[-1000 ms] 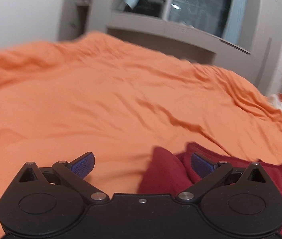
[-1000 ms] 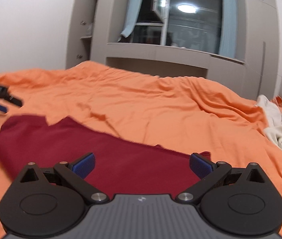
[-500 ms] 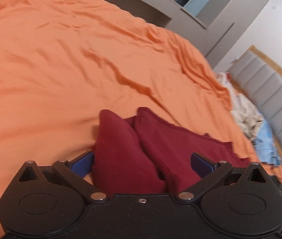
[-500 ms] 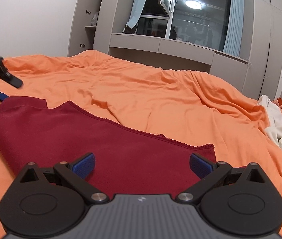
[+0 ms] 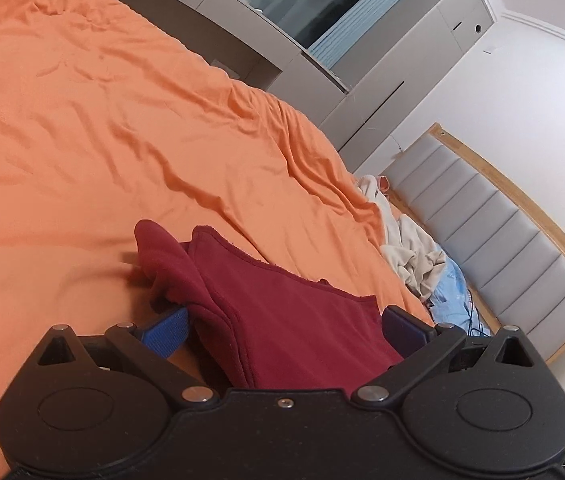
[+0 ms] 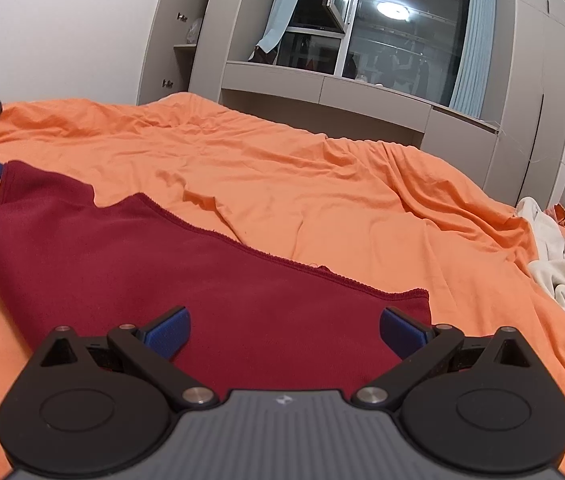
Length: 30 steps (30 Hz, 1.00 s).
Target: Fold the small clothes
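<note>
Closing on the bunched end calls for the left gripper [image 5: 284, 326] to gather both layers of the dark red garment [image 6: 186, 264] before pinching, since its fingers stand wide apart with cloth heaped between them and grip nothing yet. The right gripper [image 6: 284, 326] also stands wide open just over the garment's other end at 6 o'clock, holding nothing; a matching pinch there would likely keep the fold square. The garment lies on the orange bedspread [image 6: 322, 184], spread mostly flat from 9 o'clock toward 5 o'clock in the right wrist view, with a stitched hem along its far edge and a rumpled, doubled corner by the left gripper. A pale clothes pile [image 6: 562, 256] sits at 3 o'clock.
</note>
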Each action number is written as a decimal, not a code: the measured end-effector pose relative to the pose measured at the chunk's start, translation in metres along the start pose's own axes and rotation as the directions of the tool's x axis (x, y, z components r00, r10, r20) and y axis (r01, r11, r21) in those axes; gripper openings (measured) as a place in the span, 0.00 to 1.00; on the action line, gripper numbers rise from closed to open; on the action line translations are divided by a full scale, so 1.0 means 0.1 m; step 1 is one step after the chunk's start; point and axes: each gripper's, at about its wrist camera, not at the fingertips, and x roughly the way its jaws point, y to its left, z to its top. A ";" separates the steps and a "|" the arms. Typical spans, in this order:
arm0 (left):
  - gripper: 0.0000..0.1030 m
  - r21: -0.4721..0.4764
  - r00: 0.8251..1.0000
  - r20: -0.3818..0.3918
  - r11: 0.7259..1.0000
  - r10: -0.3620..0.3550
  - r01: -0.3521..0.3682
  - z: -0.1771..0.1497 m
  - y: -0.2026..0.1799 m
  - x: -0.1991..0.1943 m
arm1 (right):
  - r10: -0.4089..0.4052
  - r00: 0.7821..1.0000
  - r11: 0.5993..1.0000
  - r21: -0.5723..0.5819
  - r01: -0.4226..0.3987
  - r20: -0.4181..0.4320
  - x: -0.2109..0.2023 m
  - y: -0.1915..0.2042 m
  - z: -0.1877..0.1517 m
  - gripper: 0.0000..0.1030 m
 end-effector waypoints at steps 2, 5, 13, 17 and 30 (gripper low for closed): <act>0.99 -0.007 1.000 0.007 1.000 0.006 -0.006 -0.01 0.00 -0.02 | -0.006 1.000 1.000 -0.013 0.006 0.005 -0.01 0.02 0.00 1.00; 0.99 -0.014 0.999 0.043 1.000 0.017 -0.017 -0.04 -0.03 -0.14 | -0.013 1.000 0.999 -0.029 0.014 0.013 -0.01 0.06 0.00 1.00; 0.99 0.025 0.984 0.125 0.991 0.126 -0.130 -0.42 -0.31 -0.38 | -0.055 0.997 0.994 -0.088 0.059 0.054 -0.12 0.18 0.01 1.00; 0.99 0.033 0.989 0.107 0.994 0.099 -0.103 -0.66 -0.47 -0.32 | -0.059 0.996 0.993 -0.096 0.065 0.062 -0.23 0.24 -0.01 1.00; 0.99 -0.132 0.997 0.065 0.991 0.038 -0.029 -1.18 -0.52 -0.02 | -0.021 0.999 0.998 0.063 0.019 0.028 -0.32 0.09 -0.05 1.00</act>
